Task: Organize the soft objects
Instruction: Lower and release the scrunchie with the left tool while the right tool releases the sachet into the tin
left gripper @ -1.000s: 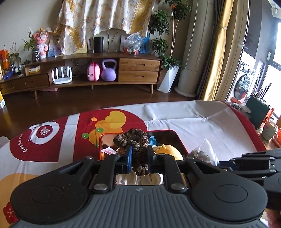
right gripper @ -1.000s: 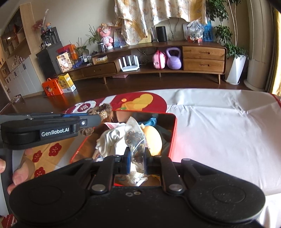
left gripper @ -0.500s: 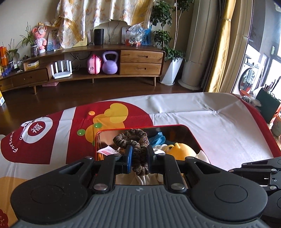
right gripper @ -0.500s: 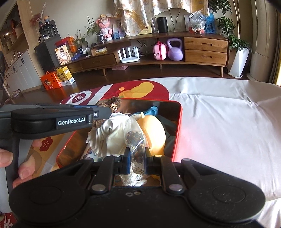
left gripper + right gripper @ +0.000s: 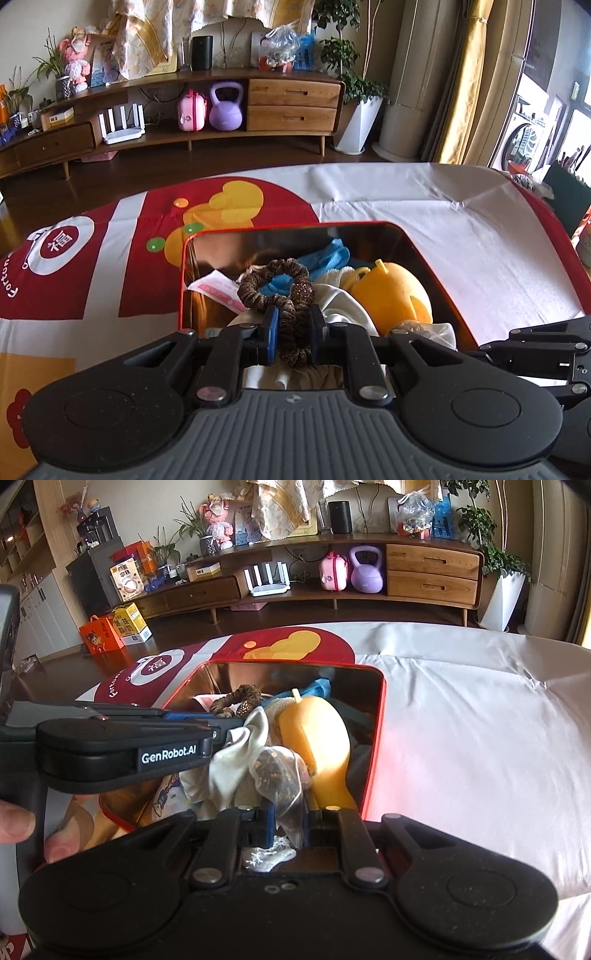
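Scrunchie [image 5: 280, 291] pinched in my left tool [image 5: 292, 330], hanging over the red tin [image 5: 424, 254]; my right tool [image 5: 289, 819] pinches a mesh sachet [image 5: 277, 775] above the tin's cloth [image 5: 236, 753] and yellow toy [image 5: 317, 731].

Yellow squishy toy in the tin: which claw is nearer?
Right. The right claw sits at the yellow toy's near end; the left claw, gripping the scrunchie, is across the white cloth.
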{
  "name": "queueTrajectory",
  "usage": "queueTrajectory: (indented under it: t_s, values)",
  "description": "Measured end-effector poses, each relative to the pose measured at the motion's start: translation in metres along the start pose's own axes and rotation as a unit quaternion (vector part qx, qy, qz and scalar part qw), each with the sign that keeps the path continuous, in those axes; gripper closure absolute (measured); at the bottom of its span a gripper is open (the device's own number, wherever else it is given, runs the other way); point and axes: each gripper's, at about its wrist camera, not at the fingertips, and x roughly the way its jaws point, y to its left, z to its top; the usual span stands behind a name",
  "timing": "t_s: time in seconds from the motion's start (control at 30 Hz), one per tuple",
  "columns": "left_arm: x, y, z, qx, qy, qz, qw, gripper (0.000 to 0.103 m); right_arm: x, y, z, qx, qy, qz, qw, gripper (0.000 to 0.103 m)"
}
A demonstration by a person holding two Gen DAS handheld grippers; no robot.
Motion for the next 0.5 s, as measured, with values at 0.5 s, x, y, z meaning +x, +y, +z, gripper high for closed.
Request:
queueTrajectory:
  t_s: [0.5]
  values:
    - [-0.026,-0.003,0.001,-0.002,-0.013,0.005,0.9999,0.075,-0.029,0.002,0.001,0.002,-0.025,-0.005,1.0,0.067]
